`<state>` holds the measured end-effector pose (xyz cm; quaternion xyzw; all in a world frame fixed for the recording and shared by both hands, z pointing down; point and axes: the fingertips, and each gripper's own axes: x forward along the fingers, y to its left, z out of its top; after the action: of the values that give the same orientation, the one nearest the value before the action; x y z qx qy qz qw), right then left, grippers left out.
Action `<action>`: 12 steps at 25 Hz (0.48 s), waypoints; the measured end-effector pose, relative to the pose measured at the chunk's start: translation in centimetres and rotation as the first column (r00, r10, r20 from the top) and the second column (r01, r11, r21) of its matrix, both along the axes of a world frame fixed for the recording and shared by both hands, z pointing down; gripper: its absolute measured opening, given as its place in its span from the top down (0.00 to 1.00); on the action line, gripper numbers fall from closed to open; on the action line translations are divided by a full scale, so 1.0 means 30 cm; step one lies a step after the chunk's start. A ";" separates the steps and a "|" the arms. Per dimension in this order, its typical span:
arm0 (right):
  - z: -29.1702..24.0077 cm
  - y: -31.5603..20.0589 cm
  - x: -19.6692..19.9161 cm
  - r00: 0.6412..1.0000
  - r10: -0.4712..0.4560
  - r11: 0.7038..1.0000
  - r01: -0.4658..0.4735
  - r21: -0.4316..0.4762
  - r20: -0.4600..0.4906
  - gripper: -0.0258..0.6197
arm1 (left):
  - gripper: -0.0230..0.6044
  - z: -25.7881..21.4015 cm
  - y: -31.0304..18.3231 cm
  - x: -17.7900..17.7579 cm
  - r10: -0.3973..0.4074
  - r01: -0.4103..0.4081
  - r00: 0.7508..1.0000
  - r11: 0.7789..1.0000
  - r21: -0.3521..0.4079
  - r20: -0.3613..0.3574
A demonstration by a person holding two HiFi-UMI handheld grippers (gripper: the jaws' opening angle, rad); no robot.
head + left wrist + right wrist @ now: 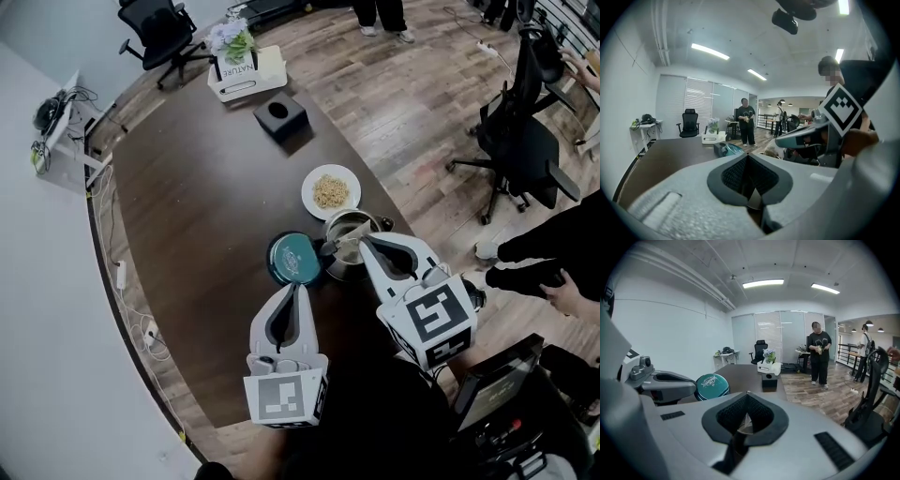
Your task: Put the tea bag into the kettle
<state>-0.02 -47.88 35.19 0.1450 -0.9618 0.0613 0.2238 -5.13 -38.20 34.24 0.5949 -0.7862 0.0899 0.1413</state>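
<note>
Tea bag [348, 247]: pale scrap pinched at the tip of the right claw [362, 241], hanging at the open mouth of the kettle [342, 270]. Can't tell whether it touches the inside wall. In the right gripper view the right claw [747, 393] has its jaws closed at the tip, with the pale tea bag [742, 422] showing in the gap behind.

Kettle is metal, lid off, upright on the dark desk [206, 206] near its right edge. A teal round tin [293, 258] lies flat just beside it, on its left.

Left claw [298, 286] is over the near rim of the tin. In the left gripper view the left claw [748, 157] has its jaws together with nothing between them.

White plate [309, 197] of pale food sits just beyond the kettle. Black box [279, 116] is further up the desk.
</note>
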 end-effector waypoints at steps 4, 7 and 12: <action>0.031 -0.004 -0.007 1.000 0.003 1.000 -0.003 -0.018 -0.024 0.95 | 0.96 -0.009 -0.002 -0.011 -0.015 0.015 1.000 1.000 -0.018 -0.006; 0.064 -0.007 -0.021 0.999 0.005 0.999 -0.006 -0.032 -0.040 0.95 | 0.96 0.003 -0.001 -0.010 -0.004 0.004 1.000 1.000 -0.003 -0.010; 0.100 -0.007 -0.035 0.998 0.006 0.999 -0.009 -0.044 -0.066 0.95 | 0.96 0.005 -0.005 -0.006 0.005 -0.005 0.999 1.000 0.014 -0.031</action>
<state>-1.08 -48.09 38.20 0.1455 -0.9518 0.0785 0.2584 -5.32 -38.34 34.38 0.5991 -0.7830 0.0754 0.1492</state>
